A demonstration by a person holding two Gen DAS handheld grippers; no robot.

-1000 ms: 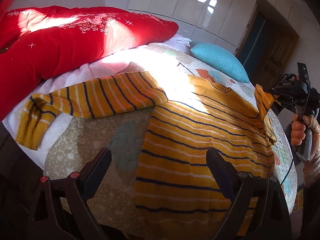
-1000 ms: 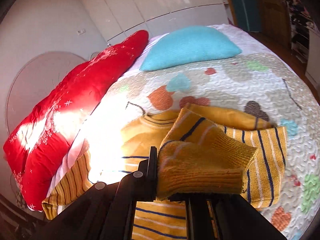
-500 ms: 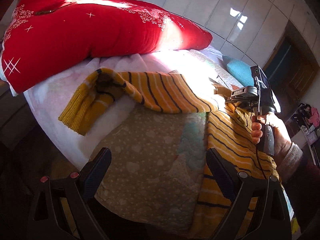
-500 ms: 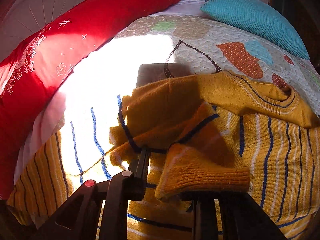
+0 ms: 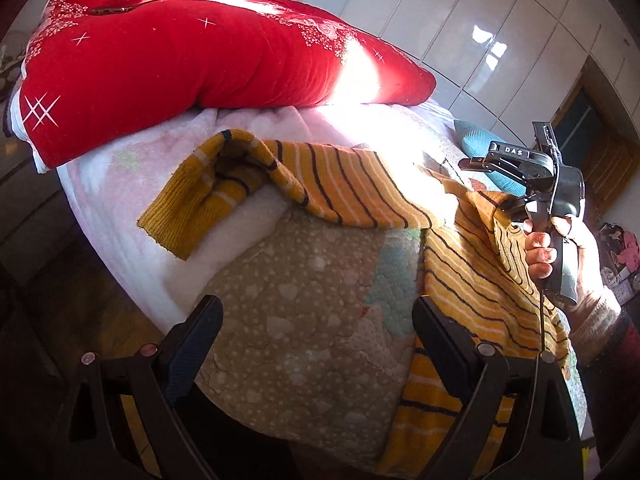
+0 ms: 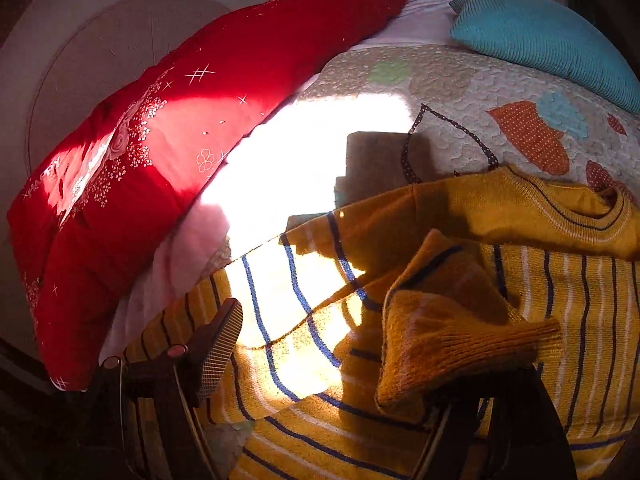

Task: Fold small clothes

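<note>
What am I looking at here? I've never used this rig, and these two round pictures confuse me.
There is no robot. A person holds a two-finger gripper in each hand, and each gripper carries a wide-angle camera that looks along its fingers.

The left wrist view shows the left gripper open and empty above the patterned bedspread. It also shows the person's right hand holding the other tool.

The right wrist view shows the right gripper, which looks open, with a sleeve cuff draped over one finger.

On the bed lies a yellow striped sweater, with its other sleeve stretched out sideways. A red quilt and a blue pillow lie behind it.
</note>
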